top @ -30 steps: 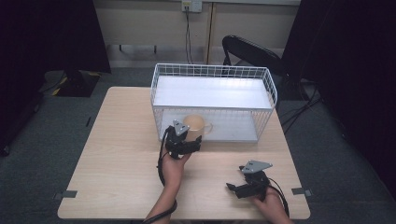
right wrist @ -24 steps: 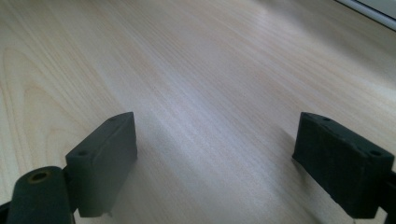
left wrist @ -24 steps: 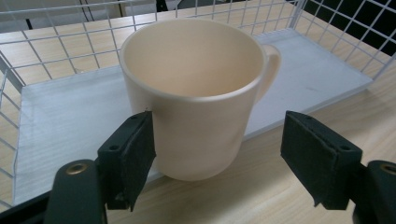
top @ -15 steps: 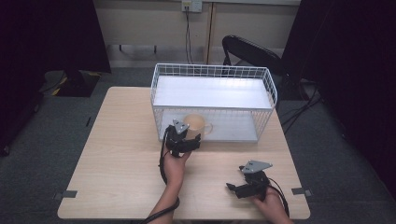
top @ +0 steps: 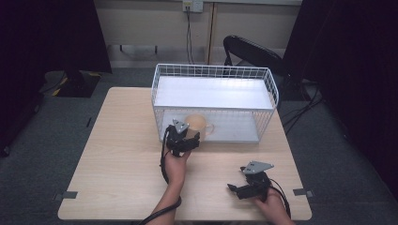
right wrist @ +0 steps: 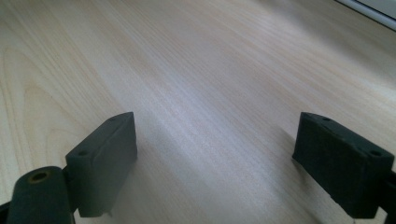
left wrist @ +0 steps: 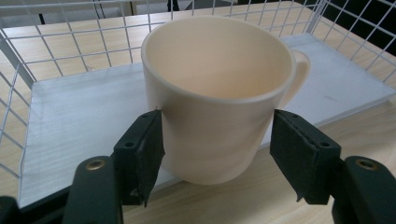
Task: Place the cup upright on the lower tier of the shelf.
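I see my left gripper with its two black jaws either side of a cream mug. They have just been closing; the left pad touches the mug's wall, the right pad stands just clear of it. The mug sits upright at the front edge of the white wire basket's pale floor, handle pointing right. Light wooden desk shows beneath.

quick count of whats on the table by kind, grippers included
mug: 1, cream, standing between the left gripper's fingers
wire basket: 1, white
grippers: 2, black, left gripper and right gripper
total: 4
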